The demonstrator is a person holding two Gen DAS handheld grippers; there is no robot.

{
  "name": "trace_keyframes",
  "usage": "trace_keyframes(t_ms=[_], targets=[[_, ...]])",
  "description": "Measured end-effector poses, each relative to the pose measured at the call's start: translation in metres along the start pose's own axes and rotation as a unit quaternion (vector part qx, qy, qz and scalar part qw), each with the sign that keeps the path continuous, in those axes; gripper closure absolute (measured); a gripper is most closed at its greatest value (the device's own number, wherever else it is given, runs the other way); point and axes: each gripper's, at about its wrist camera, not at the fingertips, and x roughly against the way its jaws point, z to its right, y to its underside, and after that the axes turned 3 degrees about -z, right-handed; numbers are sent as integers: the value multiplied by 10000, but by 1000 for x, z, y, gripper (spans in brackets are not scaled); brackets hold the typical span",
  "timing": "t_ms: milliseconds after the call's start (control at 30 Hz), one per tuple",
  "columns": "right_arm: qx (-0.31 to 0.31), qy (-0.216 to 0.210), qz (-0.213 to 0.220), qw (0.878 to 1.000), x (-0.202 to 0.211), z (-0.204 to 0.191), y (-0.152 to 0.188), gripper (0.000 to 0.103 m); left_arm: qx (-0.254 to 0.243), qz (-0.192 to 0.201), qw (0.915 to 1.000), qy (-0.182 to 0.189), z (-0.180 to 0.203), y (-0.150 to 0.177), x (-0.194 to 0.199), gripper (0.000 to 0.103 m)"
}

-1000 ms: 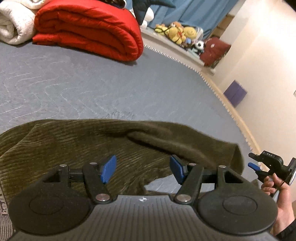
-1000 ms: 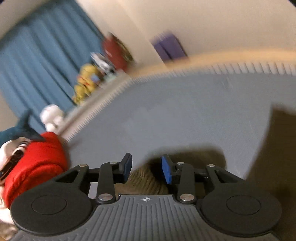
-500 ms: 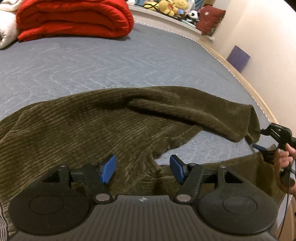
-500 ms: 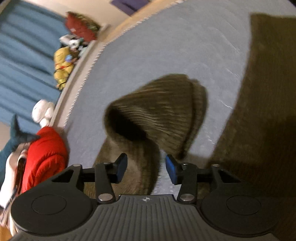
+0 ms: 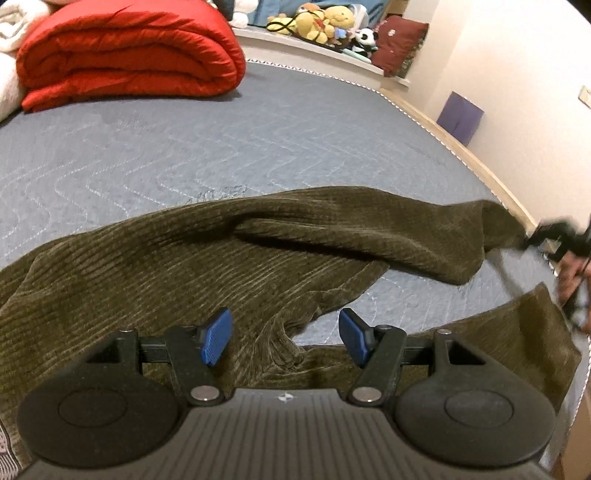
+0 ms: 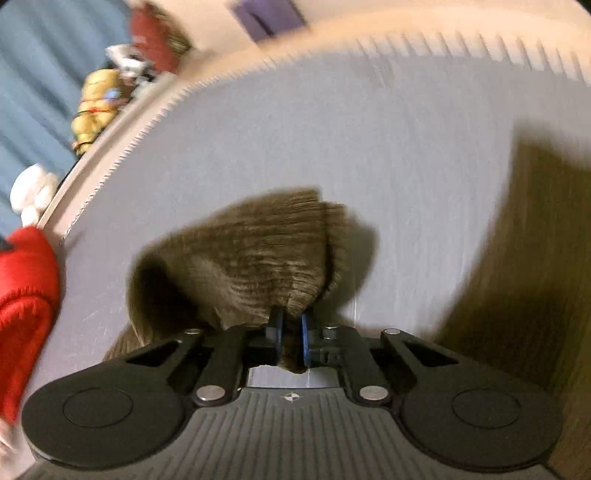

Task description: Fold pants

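Olive corduroy pants (image 5: pixel 207 258) lie spread on the grey quilted bed (image 5: pixel 221 140). My left gripper (image 5: pixel 284 338) is open and empty, hovering over the crotch where the two legs part. My right gripper (image 6: pixel 291 338) is shut on the hem of the far leg (image 6: pixel 258 258) and lifts it off the bed. In the left wrist view the right gripper (image 5: pixel 554 236) shows blurred at the right edge, holding that leg end (image 5: pixel 491 229). The other leg (image 6: pixel 517 277) lies flat to the right.
A folded red duvet (image 5: pixel 129 55) and a white blanket (image 5: pixel 11 44) lie at the back left of the bed. Soft toys (image 5: pixel 317 22) and a dark red cushion (image 5: pixel 399 40) sit on a ledge behind. The bed edge (image 5: pixel 461 155) and wall are close on the right.
My right gripper has closed on the far leg's hem and lifted it. My left gripper has stayed open above the pants, with its view shifting slightly.
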Motion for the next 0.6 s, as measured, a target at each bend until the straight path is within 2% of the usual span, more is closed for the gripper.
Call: trace_keyframes(t_ms=[67,100,133,167,200,233,267,300,400,433,533,600], targets=[[822,36,436,9957,22,-1,-33,95,-112,31,9999,-36,2,1,-1,34],[1200,180,479,9915,25,3,-47,95,-161,36,9999,-42,3,1,-3,34],[1454,377,309,9882,20,11,-59,96,-208,26,9998,-40,4,2,-5,34],[1502,588,-11,9869,11,25,-68,102,-255,10,9997,-48,4,3,-7,34],[1486,1001,-165,9837,4,37,-73,101,-308,-5,9995,-68,5,4,-9,35],[1478,1528,-175,9770,-2,49,-74,97,-363,-10,9993,-88,6,5,-10,35],[1450,1727,-111,9742,-3,55,-73,97,-428,-13,9990,-118,7,6,-12,35],[1351,1667,-69,9767,-2,62,-71,97,-489,-11,9987,-154,7,7,-14,35],[756,1011,8,9920,0,75,-60,92,-623,42,9978,-209,8,9,-18,35],[643,807,16,9947,-1,76,-55,85,-663,70,9975,-217,9,9,-20,35],[490,390,-132,9980,-13,67,-42,52,-826,154,9962,-213,13,9,-29,35],[496,319,-105,9982,-18,64,-41,48,-975,159,9948,-264,18,9,-37,35]])
